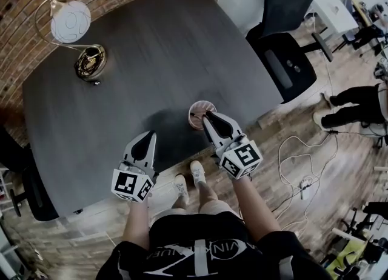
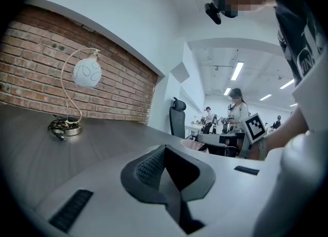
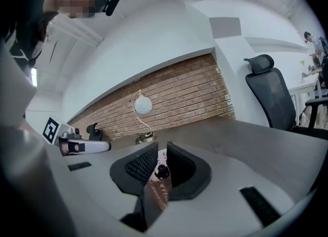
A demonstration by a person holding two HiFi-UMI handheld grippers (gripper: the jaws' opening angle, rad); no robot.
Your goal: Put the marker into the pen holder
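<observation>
Head view looks steeply down; both gripper views face the lamp [image 2: 86, 72].

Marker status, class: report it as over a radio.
Left gripper shut, empty. Right gripper shut on marker, at pen holder. Marker not yet released. No obstruction seen.

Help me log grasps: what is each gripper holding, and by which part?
The right gripper pinches the marker between its pads; only its dark end shows, exact spot unclear. The left gripper holds nothing.
</observation>
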